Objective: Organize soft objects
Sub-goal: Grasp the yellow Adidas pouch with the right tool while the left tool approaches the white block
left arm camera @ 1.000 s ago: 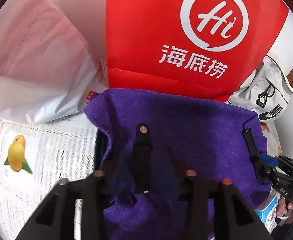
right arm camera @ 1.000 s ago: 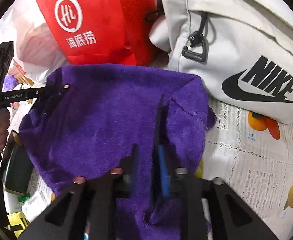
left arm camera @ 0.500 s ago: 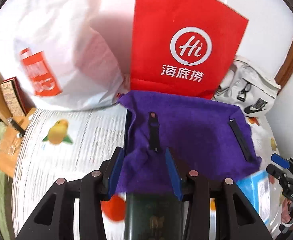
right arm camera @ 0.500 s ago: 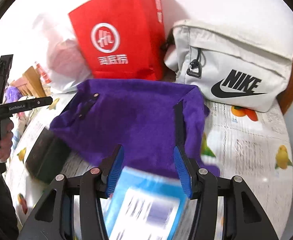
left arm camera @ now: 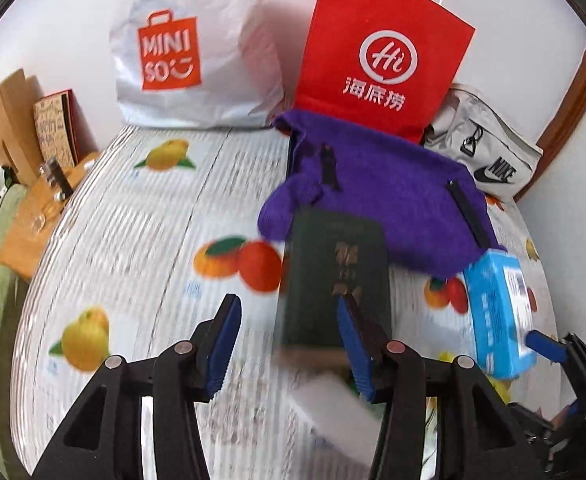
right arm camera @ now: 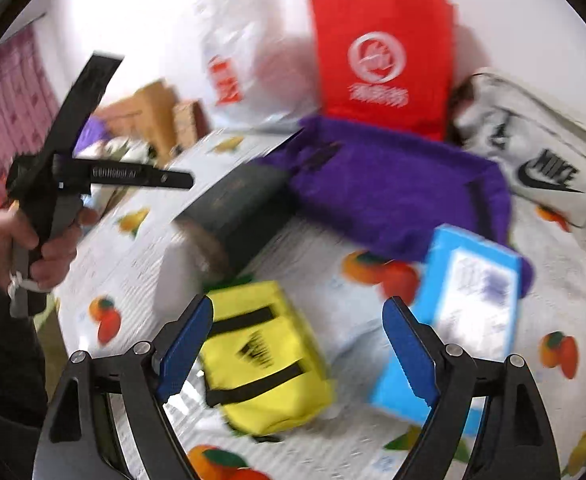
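A purple fleece cloth [left arm camera: 385, 196] [right arm camera: 397, 184] lies spread on the table in front of the red paper bag [left arm camera: 381, 60] [right arm camera: 381, 64]. My left gripper [left arm camera: 289, 344] hovers well back from it, its jaws opening with nothing pressed between the pads. A dark green book [left arm camera: 333, 280] lies just beyond its right finger. My right gripper [right arm camera: 297, 348] also stands wide and opening, above a yellow pouch [right arm camera: 265, 356] without touching it. A hand holds the left gripper [right arm camera: 181, 180] at the left of the right wrist view.
A blue box [left arm camera: 497, 308] [right arm camera: 465, 312] lies right of the book. A grey Nike bag [left arm camera: 489, 156] [right arm camera: 541, 160] sits at the back right, a white Miniso bag [left arm camera: 189, 56] at the back left. Brown boxes [left arm camera: 1, 128] stand at the left edge of the fruit-print tablecloth [left arm camera: 133, 240].
Both grippers let go of the purple cloth and drew back toward the near side, jaws widening. The cloth now lies flat by the red bag; book, blue box and yellow pouch came into view.
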`<state>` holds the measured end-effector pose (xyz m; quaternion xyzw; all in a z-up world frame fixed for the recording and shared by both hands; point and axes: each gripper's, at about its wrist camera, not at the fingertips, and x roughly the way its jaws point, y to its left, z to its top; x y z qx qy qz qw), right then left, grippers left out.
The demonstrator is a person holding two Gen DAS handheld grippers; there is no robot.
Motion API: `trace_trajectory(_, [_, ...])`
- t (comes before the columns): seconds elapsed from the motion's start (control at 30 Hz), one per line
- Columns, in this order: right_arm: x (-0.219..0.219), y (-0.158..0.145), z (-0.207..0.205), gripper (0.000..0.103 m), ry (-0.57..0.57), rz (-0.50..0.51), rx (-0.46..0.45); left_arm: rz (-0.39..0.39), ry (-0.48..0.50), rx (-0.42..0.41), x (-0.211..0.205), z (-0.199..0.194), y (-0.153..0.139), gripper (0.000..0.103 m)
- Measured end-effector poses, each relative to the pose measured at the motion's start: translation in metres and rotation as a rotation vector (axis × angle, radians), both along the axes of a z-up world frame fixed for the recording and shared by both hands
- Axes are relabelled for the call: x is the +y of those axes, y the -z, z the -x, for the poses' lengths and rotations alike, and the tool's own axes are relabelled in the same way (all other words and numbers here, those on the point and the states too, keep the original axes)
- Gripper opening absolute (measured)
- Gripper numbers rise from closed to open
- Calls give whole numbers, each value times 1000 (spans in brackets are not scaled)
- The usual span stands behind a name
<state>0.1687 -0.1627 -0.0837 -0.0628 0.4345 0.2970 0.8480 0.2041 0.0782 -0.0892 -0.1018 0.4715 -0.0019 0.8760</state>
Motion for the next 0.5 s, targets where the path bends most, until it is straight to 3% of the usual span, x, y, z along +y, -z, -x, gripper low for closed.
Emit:
trace_trajectory(0.37, [32, 39, -2, 90, -23, 93, 107, 66, 30, 1, 12, 47, 21, 56])
trace_trajectory(0.5, [30, 40, -6, 86, -4, 69, 129, 83, 31, 10, 18, 52, 29, 56])
